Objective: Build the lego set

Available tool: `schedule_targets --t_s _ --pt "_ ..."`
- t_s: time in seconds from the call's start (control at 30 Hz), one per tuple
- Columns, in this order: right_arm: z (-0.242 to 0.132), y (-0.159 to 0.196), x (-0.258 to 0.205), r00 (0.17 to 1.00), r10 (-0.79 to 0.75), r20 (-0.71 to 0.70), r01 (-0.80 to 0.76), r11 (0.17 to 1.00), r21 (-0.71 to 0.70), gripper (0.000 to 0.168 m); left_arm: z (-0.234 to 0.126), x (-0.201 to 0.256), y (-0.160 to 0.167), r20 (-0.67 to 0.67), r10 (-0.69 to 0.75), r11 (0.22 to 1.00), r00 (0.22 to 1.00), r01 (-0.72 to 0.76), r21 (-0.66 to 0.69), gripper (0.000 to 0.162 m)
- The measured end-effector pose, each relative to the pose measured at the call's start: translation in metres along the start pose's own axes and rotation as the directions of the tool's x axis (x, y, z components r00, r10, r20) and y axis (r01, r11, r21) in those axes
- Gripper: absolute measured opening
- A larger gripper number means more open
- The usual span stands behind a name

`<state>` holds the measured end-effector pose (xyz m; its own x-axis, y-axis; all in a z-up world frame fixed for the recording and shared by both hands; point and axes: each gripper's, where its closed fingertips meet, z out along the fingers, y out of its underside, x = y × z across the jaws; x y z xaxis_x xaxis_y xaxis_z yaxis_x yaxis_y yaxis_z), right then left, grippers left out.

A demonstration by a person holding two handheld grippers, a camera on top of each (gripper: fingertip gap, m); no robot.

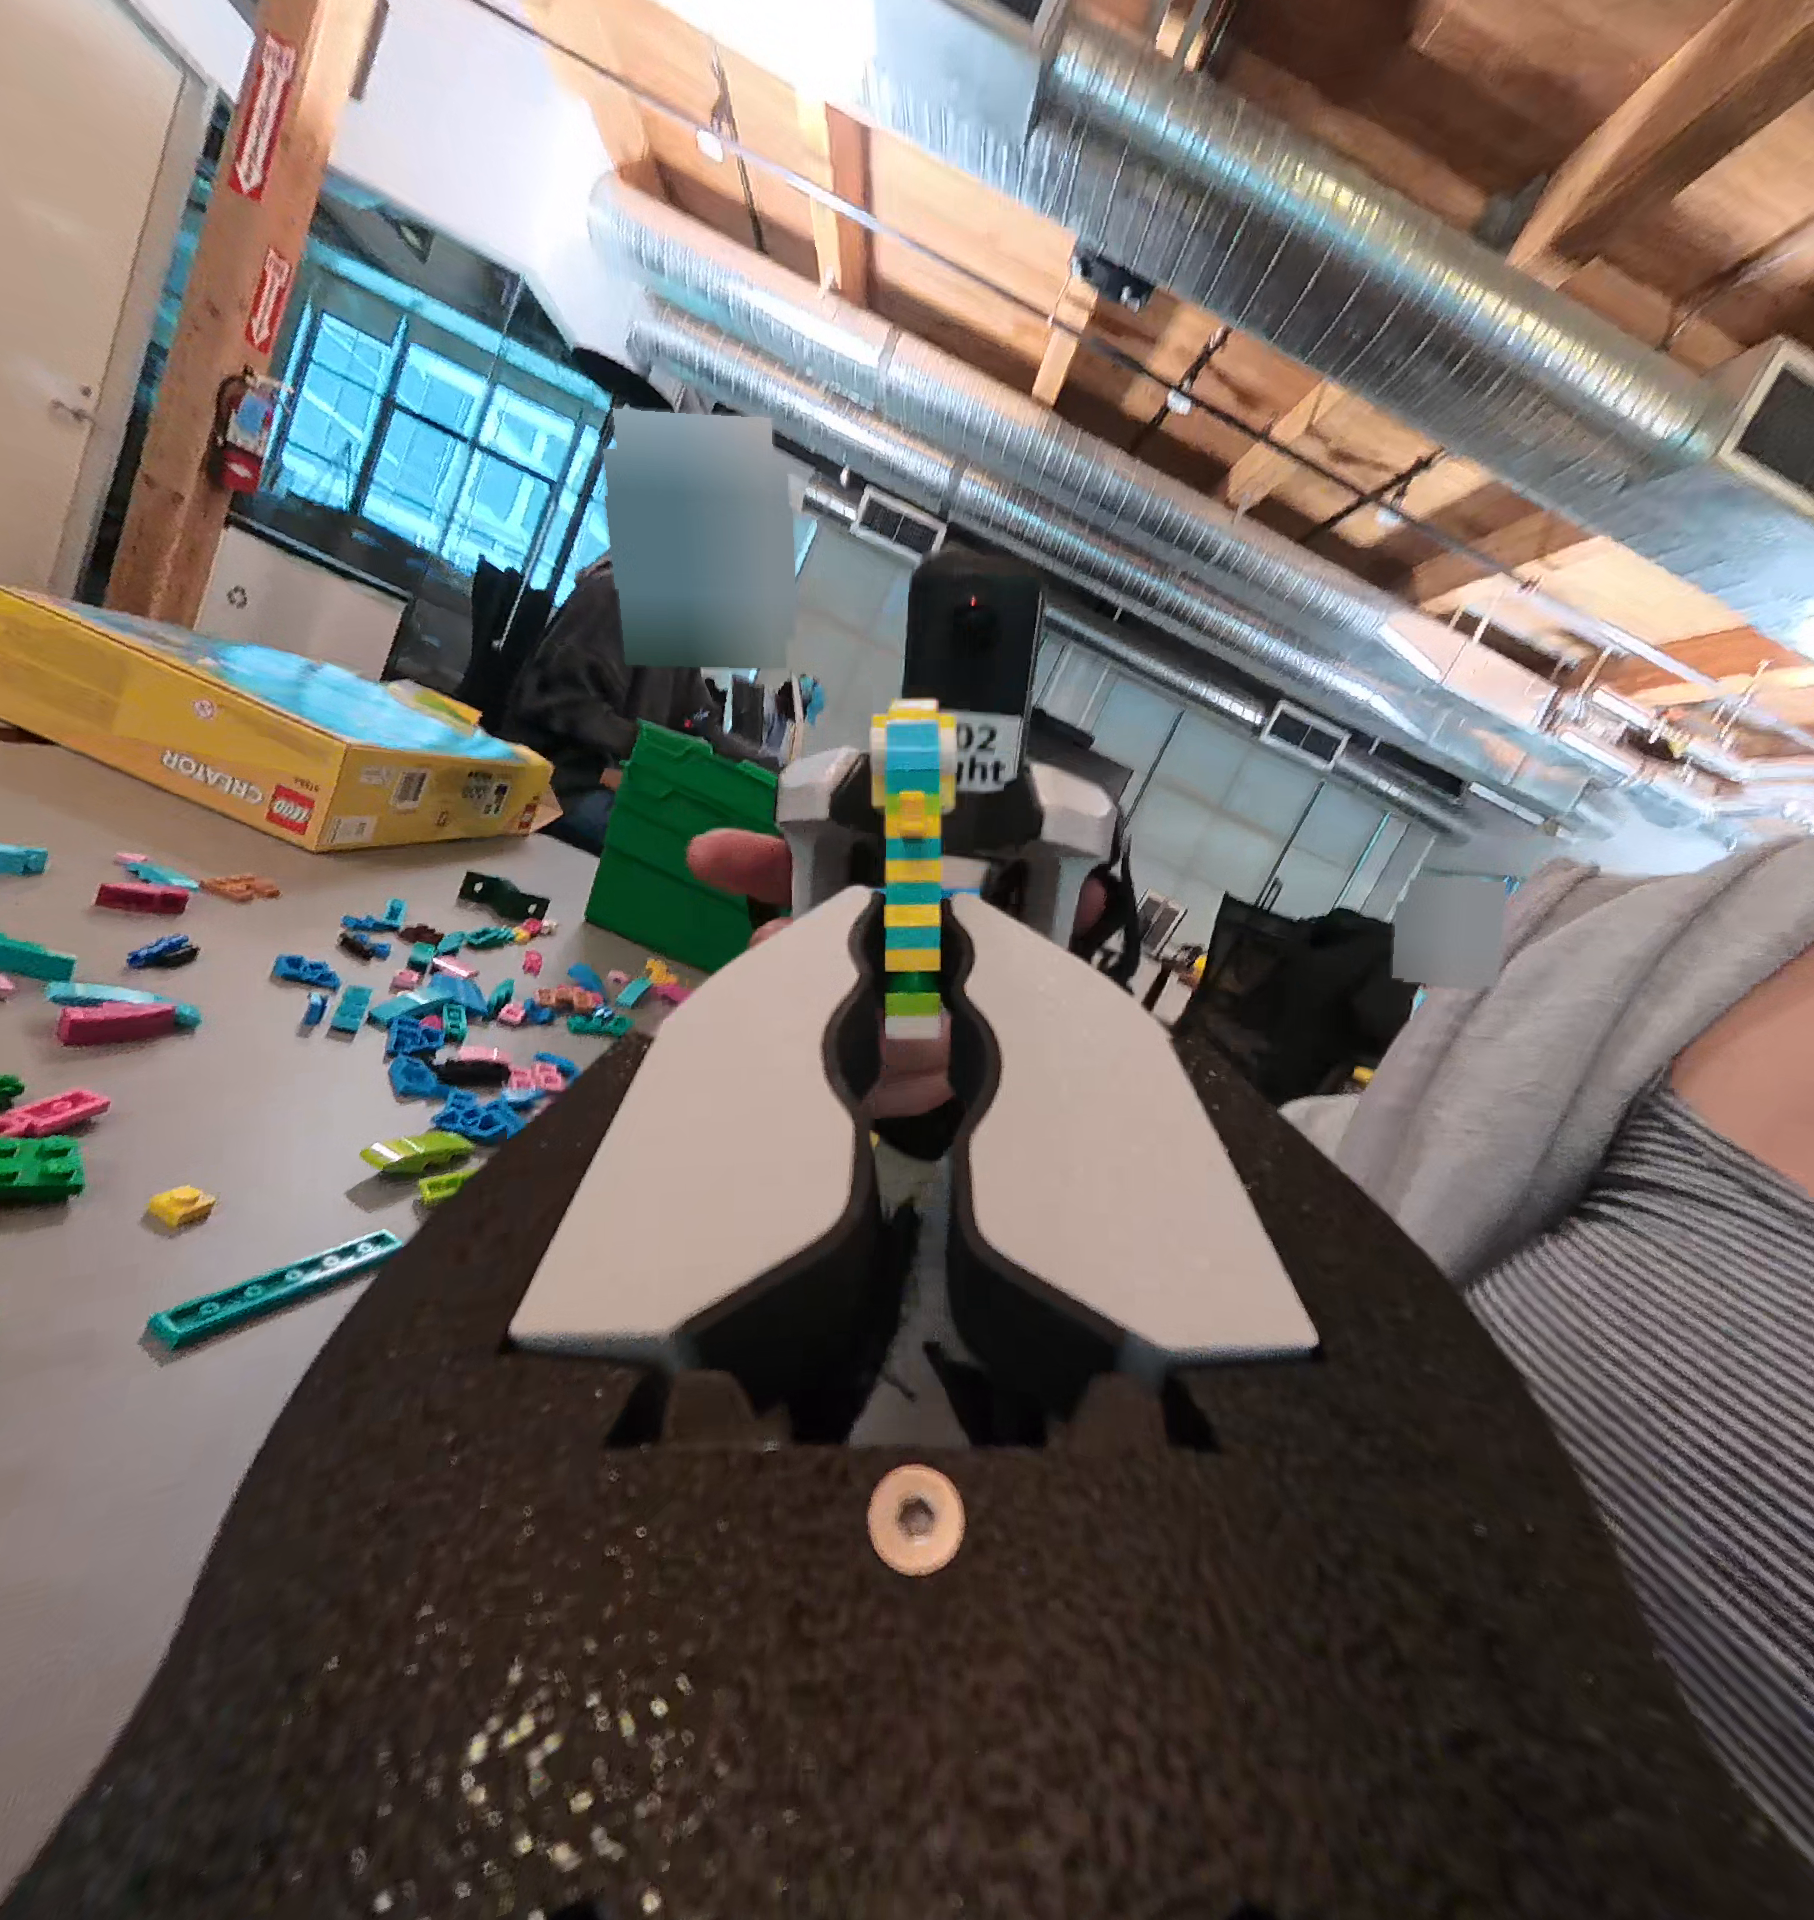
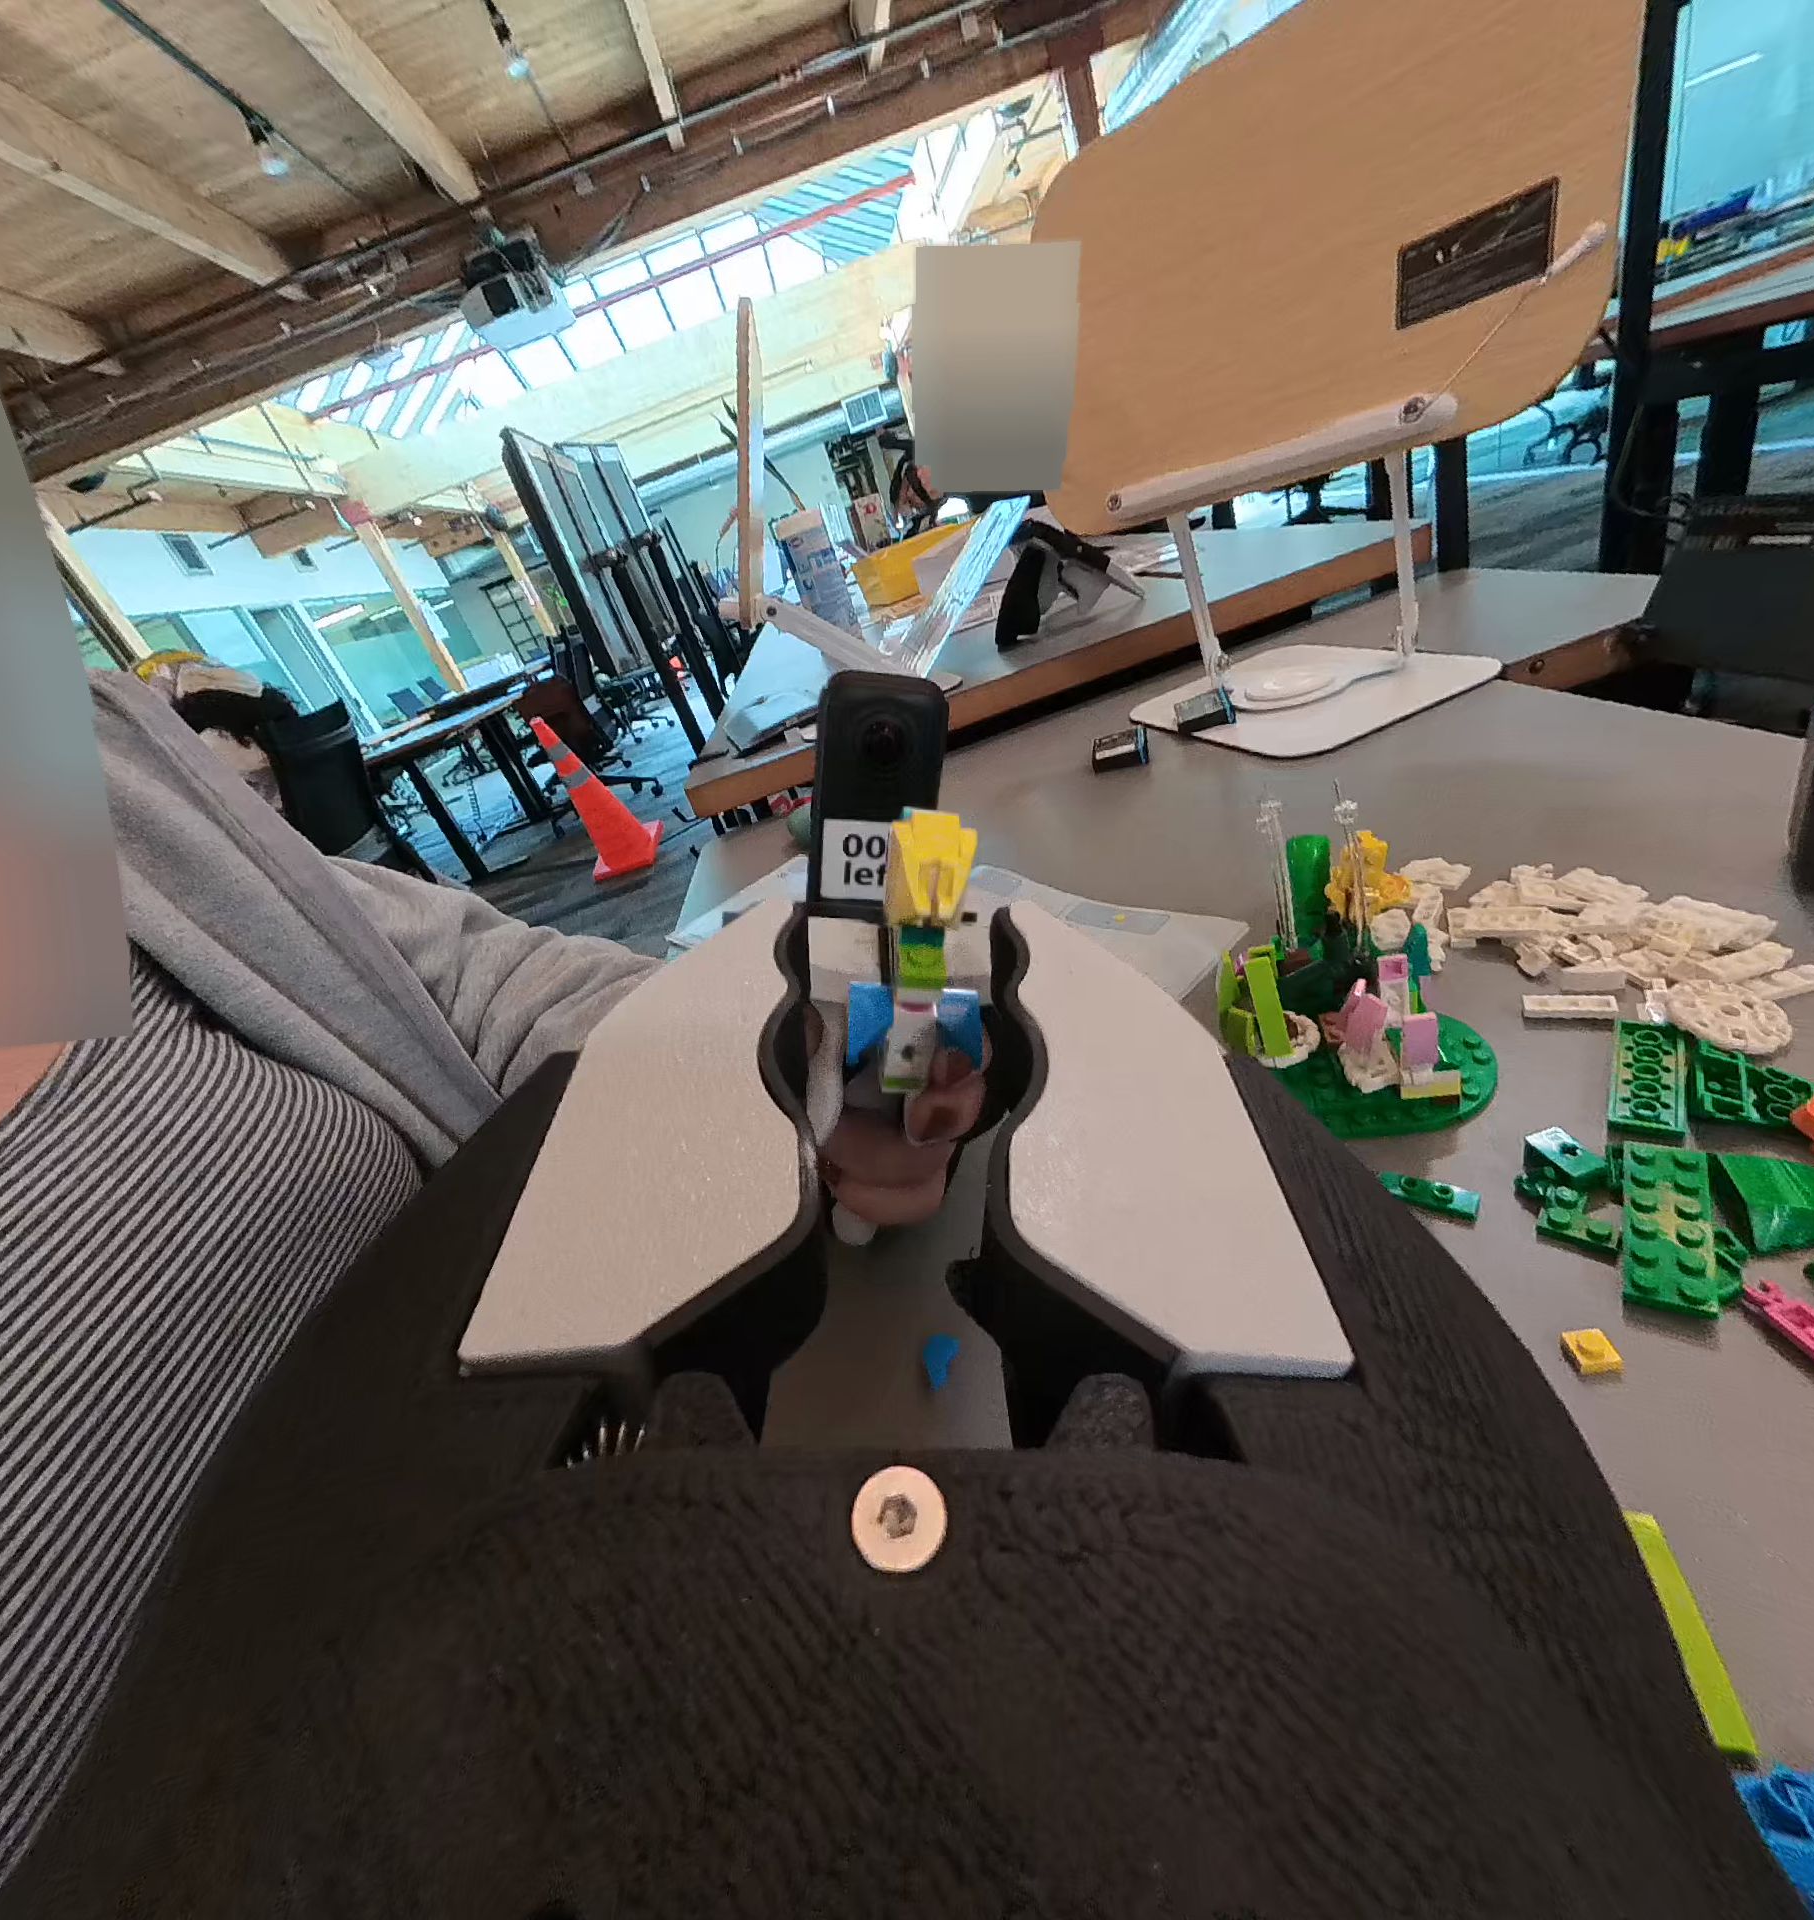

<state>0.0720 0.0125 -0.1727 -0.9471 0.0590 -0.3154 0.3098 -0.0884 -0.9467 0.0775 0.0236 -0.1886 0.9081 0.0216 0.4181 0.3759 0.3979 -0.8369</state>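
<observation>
Left gripper (image 1: pixel 911 951) pinches striped lego stack (image 1: pixel 911 883) (upright); right gripper (image 2: pixel 905 992) spread around it.

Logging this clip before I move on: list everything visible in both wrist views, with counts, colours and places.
striped stack: one, yellow, teal, white and green, held up between both claws
loose bricks: many, blue, pink, teal, green, scattered on the grey table
set box: one, yellow, far end of the table
green crate: one, behind the bricks
flower build: one, on a round green base
white pieces: a pile, beyond the build
green plates: several, right of the build
tilted board: one, wooden, on a white stand
left claw: shut on the stack
right claw: also around it
</observation>
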Motion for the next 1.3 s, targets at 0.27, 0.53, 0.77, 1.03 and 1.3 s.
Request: schedule_targets --t_s 0.27,0.53,0.77,1.03,1.3 --pt "-0.007 0.02 0.0 0.999 -0.052 0.0 0.051 0.986 -0.16 0.02 0.004 0.0 0.021 -0.003 0.071 0.981 0.997 -0.07 -0.18 0.008" --pt "-0.012 0.028 -0.001 0.995 -0.102 0.009 0.102 0.971 -0.214 0.014 0.004 0.003 0.026 -0.044 0.079 0.974 0.996 -0.086 -0.21 0.008" --pt "-0.013 0.03 -0.001 0.991 -0.135 0.008 0.133 0.965 -0.226 0.013 0.005 0.001 0.028 -0.036 0.045 0.974 0.998 -0.052 -0.22 0.014" --pt "-0.019 0.044 0.024 0.983 -0.164 -0.087 0.131 0.944 -0.302 0.013 -0.009 -0.026 0.016 0.094 0.086 0.958 0.992 -0.057 -0.28 0.049" --pt "-0.01 0.096 0.044 0.962 -0.249 -0.115 0.152 0.833 -0.532 0.013 -0.049 -0.059 -0.041 0.31 0.211 0.973 0.927 -0.168 -0.16 0.049"
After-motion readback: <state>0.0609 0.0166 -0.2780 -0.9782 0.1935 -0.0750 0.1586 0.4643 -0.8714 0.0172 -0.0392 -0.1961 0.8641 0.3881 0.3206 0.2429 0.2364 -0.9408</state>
